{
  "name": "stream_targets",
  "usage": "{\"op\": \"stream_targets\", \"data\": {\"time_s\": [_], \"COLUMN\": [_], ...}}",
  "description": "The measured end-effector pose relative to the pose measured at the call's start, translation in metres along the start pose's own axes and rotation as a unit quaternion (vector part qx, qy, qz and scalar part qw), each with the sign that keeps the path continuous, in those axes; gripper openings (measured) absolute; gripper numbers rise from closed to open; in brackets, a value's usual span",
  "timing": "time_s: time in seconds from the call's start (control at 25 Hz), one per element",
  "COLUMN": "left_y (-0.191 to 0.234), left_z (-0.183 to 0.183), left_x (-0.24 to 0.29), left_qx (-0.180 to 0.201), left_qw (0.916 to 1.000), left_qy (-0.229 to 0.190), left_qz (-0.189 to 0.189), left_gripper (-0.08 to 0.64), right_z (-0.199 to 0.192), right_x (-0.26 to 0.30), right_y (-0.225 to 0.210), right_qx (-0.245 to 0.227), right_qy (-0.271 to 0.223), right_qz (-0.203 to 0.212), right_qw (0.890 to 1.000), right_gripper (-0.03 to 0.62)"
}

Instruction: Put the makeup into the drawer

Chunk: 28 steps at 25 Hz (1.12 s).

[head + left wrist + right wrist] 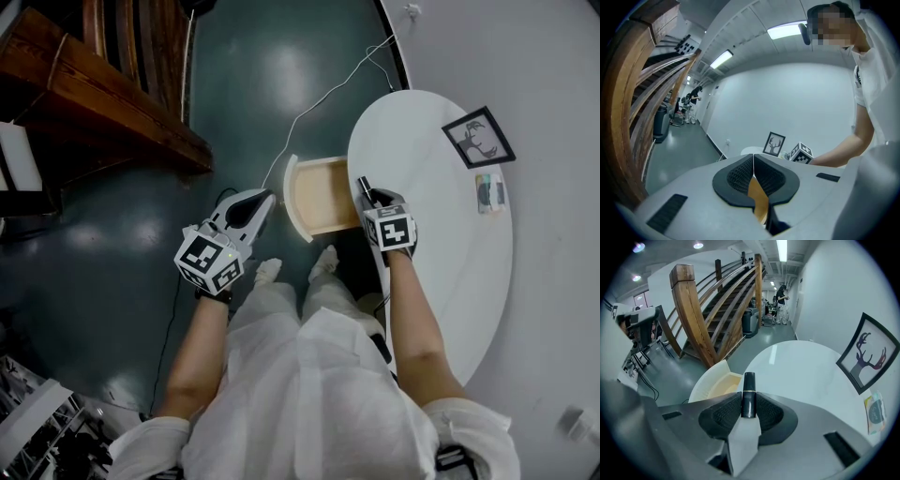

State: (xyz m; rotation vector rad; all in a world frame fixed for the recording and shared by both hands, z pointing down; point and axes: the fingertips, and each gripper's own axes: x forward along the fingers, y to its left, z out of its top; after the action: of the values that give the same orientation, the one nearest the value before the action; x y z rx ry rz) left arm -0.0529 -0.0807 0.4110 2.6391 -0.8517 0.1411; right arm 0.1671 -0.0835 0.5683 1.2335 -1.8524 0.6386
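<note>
- My right tool [749, 405] is clamped on a dark makeup tube [749, 391]. The tube stands between the pads with its capped end poking out past the tips.
- Just ahead of and below that tool is the open drawer [323, 195], pale wood inside, jutting from the edge of the round white desk [450, 253]. In the head view the tube is over the line where drawer meets desk, not yet inside.
- My left tool [753, 172] has its jaws together with nothing between them. It hovers just beside the drawer's curved front, on the side away from the right tool.
- Farther out beyond the right tool, a framed deer picture [478, 138] and a small card [489, 193] lie on the desk, well apart from the tube.
</note>
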Motion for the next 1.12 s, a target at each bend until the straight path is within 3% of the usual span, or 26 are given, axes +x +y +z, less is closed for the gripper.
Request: {"op": "stream_targets", "data": {"time_s": [0.52, 1.12], "left_y": [0.024, 0.045], "left_z": [-0.008, -0.019], "left_x": [-0.030, -0.051], "left_qx": [-0.012, -0.023], "left_qw": [0.9994, 0.9978], "left_qy": [-0.003, -0.001], "left_qz": [0.034, 0.062], "left_gripper": [0.018, 0.017], "right_z": [0.027, 0.027], "right_x": [0.029, 0.074], "right_y": [0.047, 0.087], "right_qx": [-0.020, -0.027], "right_qy": [0.000, 0.029], "right_qz": [0.030, 0.043], "right_qw": [0.999, 0.998], "right_gripper": [0.091, 0.091]}}
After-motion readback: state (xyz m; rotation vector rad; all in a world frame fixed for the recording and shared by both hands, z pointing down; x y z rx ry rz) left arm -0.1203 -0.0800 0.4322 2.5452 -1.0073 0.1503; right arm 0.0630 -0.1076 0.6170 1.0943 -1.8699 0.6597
